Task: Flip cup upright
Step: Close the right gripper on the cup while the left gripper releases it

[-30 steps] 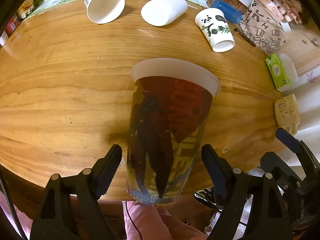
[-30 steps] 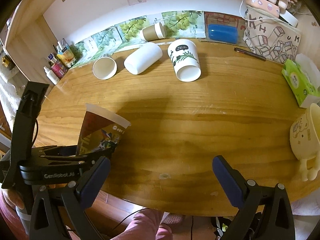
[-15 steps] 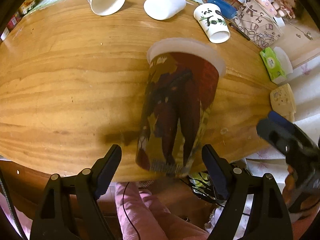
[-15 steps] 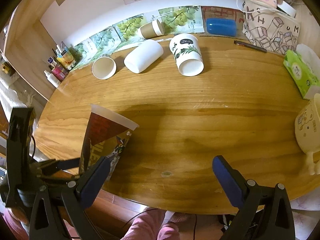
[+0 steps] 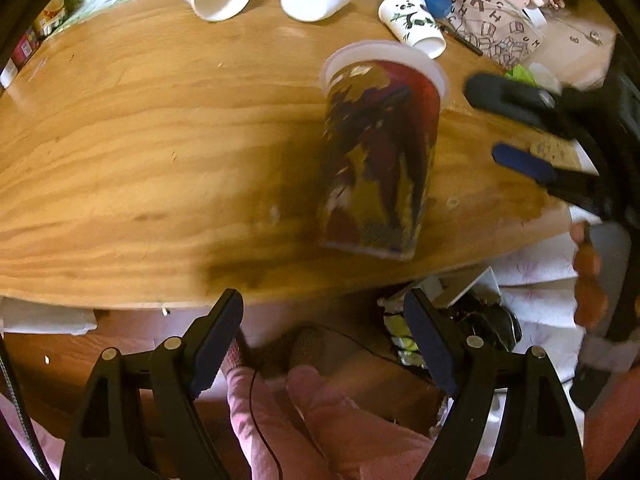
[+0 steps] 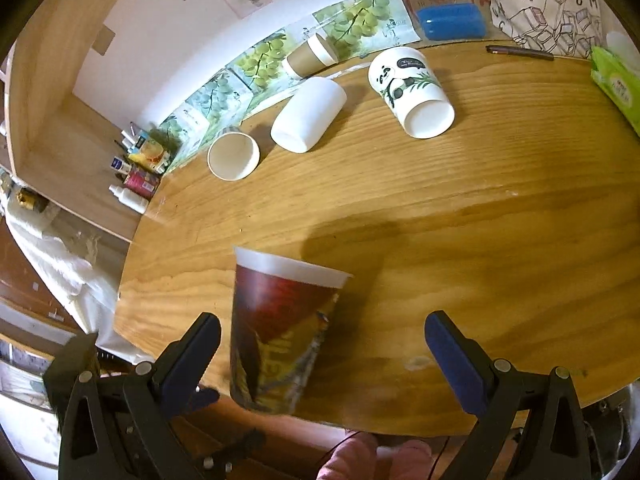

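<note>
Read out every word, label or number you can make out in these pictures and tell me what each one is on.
"H", "U", "M": large outlined letters on the white canvas tote bag; the rest of its lettering is cut off.
Dark speech bubble on the white panda paper cup: text too small to read.
Yellow lettering on the red printed paper cup: blurred, unreadable.
Green tissue pack: print too small.
Small bottles and tubes at the table's left edge: labels unreadable.

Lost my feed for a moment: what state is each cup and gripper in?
Printed red cup: upright near table edge, ungripped.
Panda cup: on its side.
Plain white cup: on its side.
Small white cup: on its side.
Brown cup: on its side.
Left gripper: open, empty.
Right gripper: open, empty.
</note>
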Demonstrator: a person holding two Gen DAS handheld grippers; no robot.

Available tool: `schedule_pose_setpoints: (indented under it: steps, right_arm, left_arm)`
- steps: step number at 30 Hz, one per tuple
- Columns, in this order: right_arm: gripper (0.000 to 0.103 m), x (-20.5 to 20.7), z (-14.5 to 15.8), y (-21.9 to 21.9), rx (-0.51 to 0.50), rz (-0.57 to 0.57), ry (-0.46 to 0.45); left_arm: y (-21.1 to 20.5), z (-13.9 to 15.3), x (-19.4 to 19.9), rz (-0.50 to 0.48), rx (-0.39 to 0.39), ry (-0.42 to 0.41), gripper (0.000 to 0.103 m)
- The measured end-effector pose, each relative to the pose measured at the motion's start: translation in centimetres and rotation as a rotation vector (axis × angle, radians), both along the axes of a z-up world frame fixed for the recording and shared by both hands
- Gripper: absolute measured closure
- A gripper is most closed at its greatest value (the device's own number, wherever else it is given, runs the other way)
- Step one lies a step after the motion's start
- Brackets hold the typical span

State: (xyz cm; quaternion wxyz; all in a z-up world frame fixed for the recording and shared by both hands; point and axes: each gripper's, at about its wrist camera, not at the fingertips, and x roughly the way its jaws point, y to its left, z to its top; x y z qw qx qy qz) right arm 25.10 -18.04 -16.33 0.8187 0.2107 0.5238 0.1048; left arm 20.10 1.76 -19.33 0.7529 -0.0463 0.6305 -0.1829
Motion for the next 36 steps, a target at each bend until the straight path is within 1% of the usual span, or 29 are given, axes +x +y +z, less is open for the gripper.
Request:
schedule_pose_setpoints:
  steps: [3, 10, 13, 15, 21, 26, 28, 30, 32, 35, 36]
  right_arm:
    - [0.001, 0.6, -0.4, 0.9, -0.016, -0.027, 0.02]
    - [0.001, 1.6, -1.9, 2.2, -0.024, -0.109, 0.088]
    - [0.001, 1.8, -2.2, 2.5, 0.008, -0.137, 0.094]
    - [0.001, 2.0, -2.5, 2.7, 0.025, -0.156, 0.107]
    - [0.001, 2.8, -3.4, 3.3, 0.02, -0.201, 0.147]
    - [0.001, 3.2, -4.0, 3.5, 0.002, -0.228, 0.168]
    - [0.001, 3.4, -4.0, 3.5, -0.009, -0.236, 0.168]
    - [0.011, 3.4, -4.1, 3.6, -0.015, -0.235, 0.165]
    - [0.015, 3.5, -4.2, 3.7, -0.022, -0.23, 0.17]
    - [0.024, 3.6, -4.1, 4.0, -0.029, -0.225, 0.162]
    - [0.024, 3.6, -4.0, 4.0, -0.033, -0.228, 0.159]
  left_arm:
    - [1.0, 0.2, -0.8, -0.015, -0.018, 0.013, 0.018]
    - [2.9, -0.1, -1.9, -0.068, 0.017, 0.03, 0.018]
    - [4.0, -0.2, -2.2, -0.082, 0.009, 0.047, 0.018]
    - [4.0, -0.2, -2.2, -0.097, 0.01, 0.051, 0.018]
    - [4.0, -0.2, -2.5, -0.159, 0.007, 0.056, 0.018]
    - [4.0, -0.3, -2.5, -0.216, 0.027, 0.063, 0.018]
    - [4.2, -0.3, -2.4, -0.227, 0.018, 0.065, 0.018]
    - [4.5, -0.2, -2.3, -0.227, 0.002, 0.074, 0.018]
    - [4.6, -0.2, -2.1, -0.231, -0.006, 0.079, 0.018]
    - [5.0, 0.0, -1.6, -0.243, -0.004, 0.071, 0.018]
    - [5.1, 0.1, -1.5, -0.245, -0.005, 0.069, 0.018]
